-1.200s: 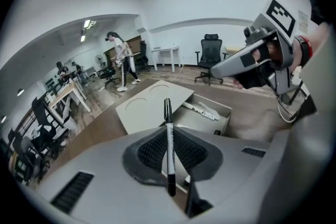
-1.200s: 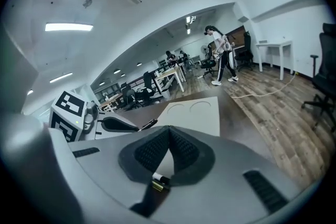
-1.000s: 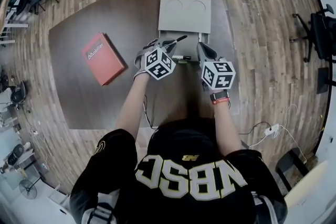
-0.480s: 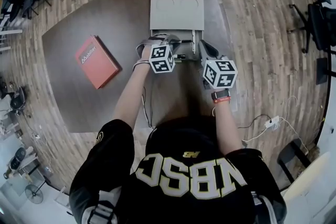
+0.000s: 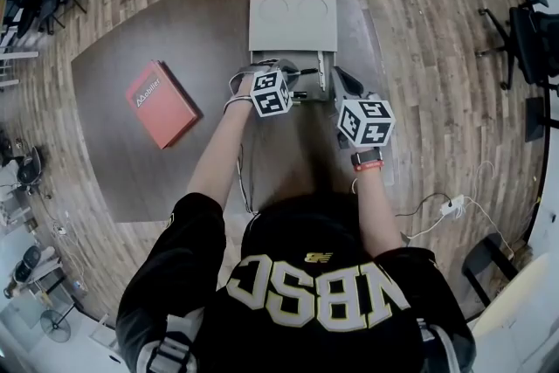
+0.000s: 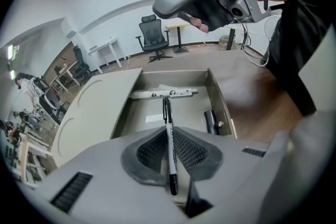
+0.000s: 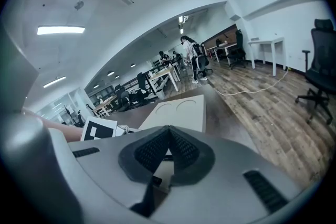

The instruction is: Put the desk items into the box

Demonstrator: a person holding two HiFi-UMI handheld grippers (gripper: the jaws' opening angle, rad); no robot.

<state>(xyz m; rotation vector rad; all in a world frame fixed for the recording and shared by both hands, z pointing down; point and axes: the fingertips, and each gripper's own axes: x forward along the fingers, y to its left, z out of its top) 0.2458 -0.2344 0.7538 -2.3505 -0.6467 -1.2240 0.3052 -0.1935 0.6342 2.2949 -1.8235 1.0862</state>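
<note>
The left gripper is squeezed shut on a thin black and white pen, and the pen's black end pokes out past the jaws. A second ago this gripper was higher and the pen pointed off to the upper right. Now it has dipped down and turned, so the pen points into the open tray of the flat beige box in the middle of the left gripper view. I think the pen is nearly ready to be let go. A long white bar lies across the far end of the tray and a small black thing sits by the right wall, so the bare bottom between them looks like the best spot. The right gripper waits just to the right, its jaws together with nothing in them. The box lid lies open flat at the top. A flat red book is well apart at the left of the dark brown table, not yet packed. The table edge runs near the box's right side.
</note>
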